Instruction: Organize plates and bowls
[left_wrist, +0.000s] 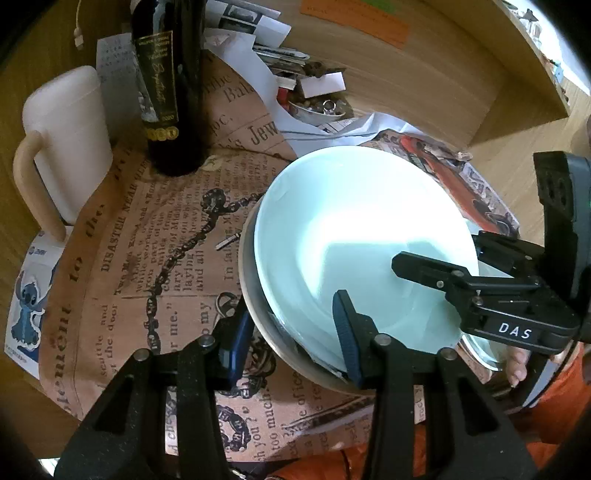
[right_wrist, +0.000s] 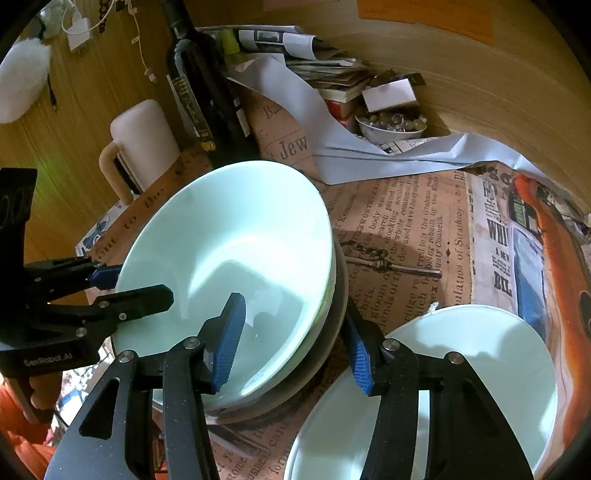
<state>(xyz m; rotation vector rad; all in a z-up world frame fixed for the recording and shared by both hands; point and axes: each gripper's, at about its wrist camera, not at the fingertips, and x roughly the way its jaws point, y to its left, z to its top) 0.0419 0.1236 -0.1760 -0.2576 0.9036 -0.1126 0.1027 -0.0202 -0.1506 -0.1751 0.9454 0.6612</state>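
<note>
Together the left gripper (left_wrist: 295, 339) and right gripper (right_wrist: 295, 338) each straddled, part-open, opposite rims of the pale green bowl (right_wrist: 236, 258) nested in a grey bowl (left_wrist: 258, 328), seemingly ungripped.

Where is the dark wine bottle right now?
The dark wine bottle stands upright at the back left of the newspaper-print mat, beside the cream mug, behind the pale bowls.

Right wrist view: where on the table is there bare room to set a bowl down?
Free: the newspaper-print mat between the stacked bowls and the orange car picture, just beyond the second pale bowl. Crowded: the far edge, with the bottle, mug, loose papers and trinket bowl.
</note>
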